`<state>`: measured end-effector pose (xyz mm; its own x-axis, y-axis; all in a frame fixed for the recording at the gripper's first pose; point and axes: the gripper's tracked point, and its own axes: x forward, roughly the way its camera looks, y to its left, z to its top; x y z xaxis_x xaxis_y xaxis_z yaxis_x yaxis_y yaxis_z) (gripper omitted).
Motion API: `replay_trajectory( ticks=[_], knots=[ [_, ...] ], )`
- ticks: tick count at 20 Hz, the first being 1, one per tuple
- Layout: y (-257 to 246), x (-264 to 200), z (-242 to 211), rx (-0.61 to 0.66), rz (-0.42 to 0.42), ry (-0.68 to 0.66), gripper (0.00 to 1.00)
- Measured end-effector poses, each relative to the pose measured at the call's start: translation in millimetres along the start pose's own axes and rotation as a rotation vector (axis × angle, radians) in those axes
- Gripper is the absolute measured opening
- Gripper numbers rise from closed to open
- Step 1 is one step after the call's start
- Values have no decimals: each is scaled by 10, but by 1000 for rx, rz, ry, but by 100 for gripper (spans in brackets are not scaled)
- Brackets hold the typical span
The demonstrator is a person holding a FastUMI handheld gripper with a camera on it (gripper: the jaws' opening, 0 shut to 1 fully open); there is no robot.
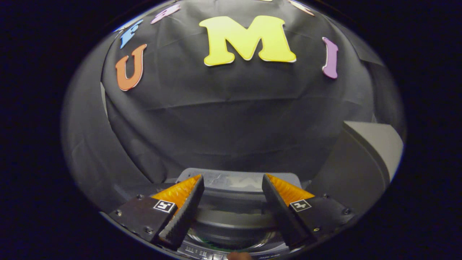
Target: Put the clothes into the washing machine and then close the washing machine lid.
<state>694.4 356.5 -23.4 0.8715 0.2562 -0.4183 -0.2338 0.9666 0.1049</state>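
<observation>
Hand-held gripper (232,184), fingers apart, empty

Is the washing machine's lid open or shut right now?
Open: the lid stands raised beside the tongs, and the round drum opening lies uncovered between their spread, empty fingers. Cannot tell if clothes are inside.

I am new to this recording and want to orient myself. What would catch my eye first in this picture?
First come the gripper fingers, spread wide apart with nothing between them. Between and just below them lies the washing machine, its round drum opening seen from above. A raised grey panel, probably the open lid, stands beside the right finger, with the black booth wall beyond.
</observation>
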Motion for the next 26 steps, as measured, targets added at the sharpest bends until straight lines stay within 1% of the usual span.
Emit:
replay_trajectory(
  ticks=[2,6,8,10,11,14,16,18,23,26],
  knots=[
    [6,-25,-21,-24,11,-5,100],
    [25,-138,242,-101,65,-72,100],
    [34,-244,400,-138,107,-118,100],
    [-4,-505,518,-177,137,-187,100],
    [-21,-690,566,-186,156,-225,100],
    [-140,-1355,529,-201,171,-311,100],
    [-297,-1785,457,-213,150,-355,100],
    [-505,-2251,338,-191,119,-381,100],
    [-1228,-3446,16,-101,-5,-399,100],
    [-1543,-3963,-150,-78,-73,-406,100]
  ],
)
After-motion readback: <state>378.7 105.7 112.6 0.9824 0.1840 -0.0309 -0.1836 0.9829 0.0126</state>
